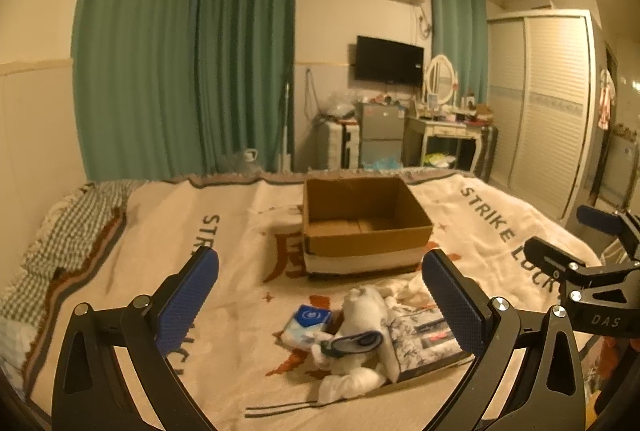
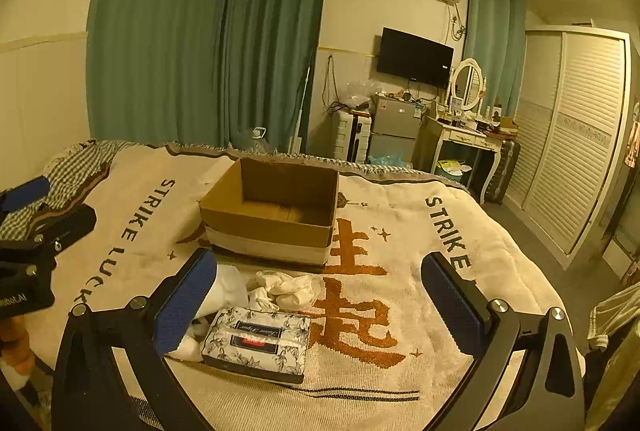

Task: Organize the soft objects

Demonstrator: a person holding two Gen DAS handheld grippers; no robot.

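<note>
An open, empty cardboard box (image 1: 362, 219) stands on the bed; it also shows in the right wrist view (image 2: 272, 211). In front of it lie a white plush toy (image 1: 360, 335), a small blue tissue pack (image 1: 306, 323) and a floral tissue pack (image 1: 424, 335). The floral pack (image 2: 258, 343) and white soft cloth (image 2: 286, 289) show in the right wrist view. My left gripper (image 1: 320, 299) is open and empty above the pile. My right gripper (image 2: 320, 299) is open and empty, just right of the floral pack.
A cream blanket (image 2: 400, 371) with lettering covers the bed. A checked cloth (image 1: 76, 231) lies at its left edge. Beyond the bed stand green curtains (image 1: 180, 71), a small fridge (image 1: 380, 135), a dressing table (image 1: 448, 135) and a wardrobe (image 1: 548, 111).
</note>
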